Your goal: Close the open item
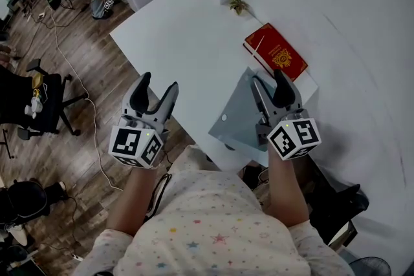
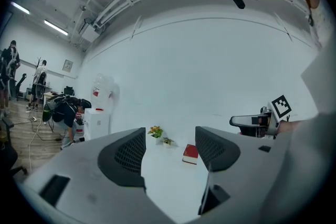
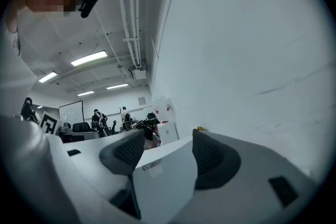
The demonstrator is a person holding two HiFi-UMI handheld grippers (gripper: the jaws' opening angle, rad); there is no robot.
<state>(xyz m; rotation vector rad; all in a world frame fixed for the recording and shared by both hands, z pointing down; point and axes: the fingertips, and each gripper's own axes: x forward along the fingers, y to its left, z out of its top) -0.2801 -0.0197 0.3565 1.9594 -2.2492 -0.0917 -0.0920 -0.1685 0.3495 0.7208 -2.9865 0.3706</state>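
Both sets of jaws are gaping apart: left gripper [image 1: 155,90] is hovering empty at the table [image 1: 181,42] edge, right gripper [image 1: 272,88] is reaching over the laptop lid [image 1: 234,118].

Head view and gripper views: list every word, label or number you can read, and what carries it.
None can be read.
On the red book: gold emblem and print, too small.
On the grey lid: small sticker, blurred.
Cubes of the left gripper and right gripper: square markers only, no words.
On the white dispenser: red label, blurred.
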